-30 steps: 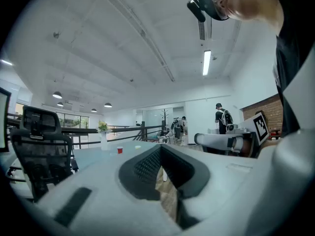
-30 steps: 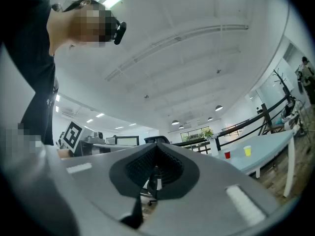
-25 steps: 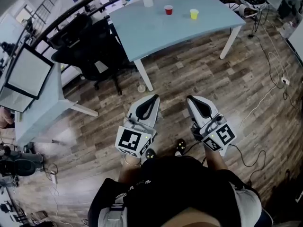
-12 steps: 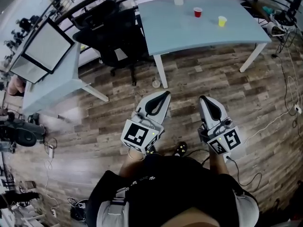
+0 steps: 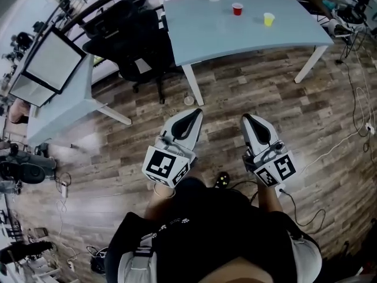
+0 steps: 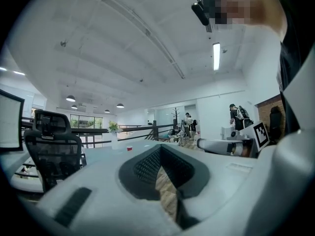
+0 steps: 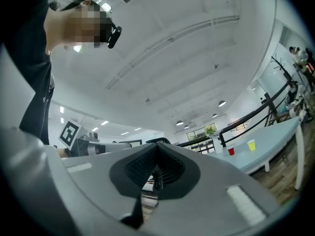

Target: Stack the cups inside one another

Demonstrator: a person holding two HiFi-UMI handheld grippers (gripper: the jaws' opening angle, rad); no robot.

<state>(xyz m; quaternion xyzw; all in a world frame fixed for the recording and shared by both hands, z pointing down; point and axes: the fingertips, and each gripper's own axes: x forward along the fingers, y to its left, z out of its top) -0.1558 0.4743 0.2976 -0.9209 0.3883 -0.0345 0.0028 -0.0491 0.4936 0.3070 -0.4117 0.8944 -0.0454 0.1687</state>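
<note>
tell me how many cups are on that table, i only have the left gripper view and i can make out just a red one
Observer: Two. The head view shows a red cup and a yellow cup standing apart on the light blue table.
Operator: is the right gripper holding anything
Observer: No. In its own view the right gripper has its jaws together with nothing between them.
Operator: are we at the table yet
Observer: Not yet. From above, the left gripper and the right one both hang over the wooden floor, short of the table's near edge.
</note>
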